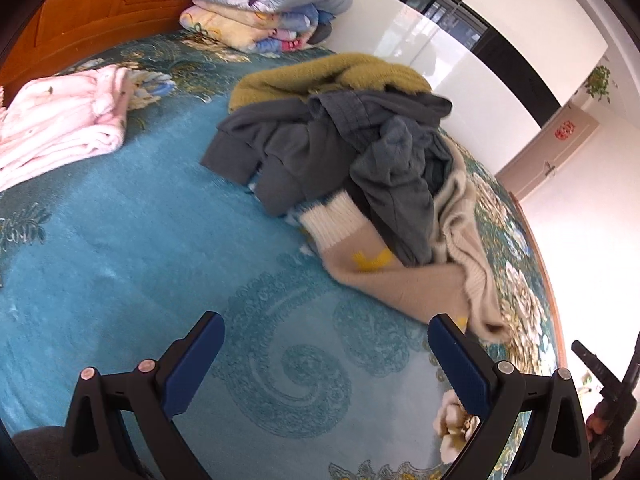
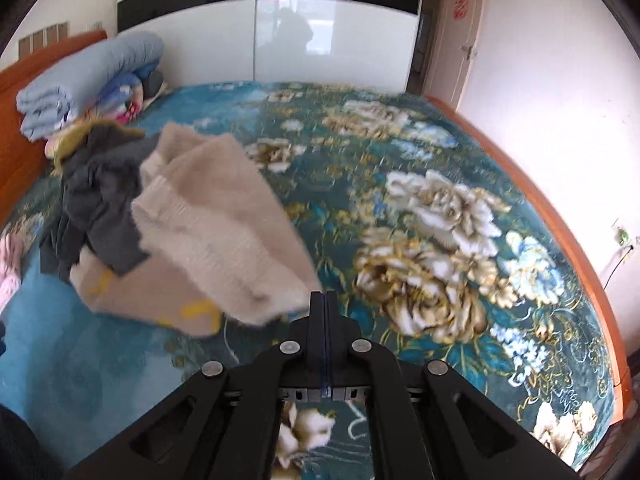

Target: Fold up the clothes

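The beige knit sweater (image 2: pixel 208 232) lies on the teal floral bedspread (image 2: pixel 440 184) beside a grey garment heap (image 1: pixel 328 148). It looks soft, floppy and light, so the ribbed hem is the best hold. The right gripper (image 2: pixel 325 300) is clamped together, seemingly empty, while the left gripper (image 1: pixel 326 340) is spread wide.

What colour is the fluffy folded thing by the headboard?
Pink fluffy garment, clearest in the left wrist view.

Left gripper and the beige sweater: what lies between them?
Only bare blue bedspread lies between the open left gripper and the beige sweater, in the left wrist view.
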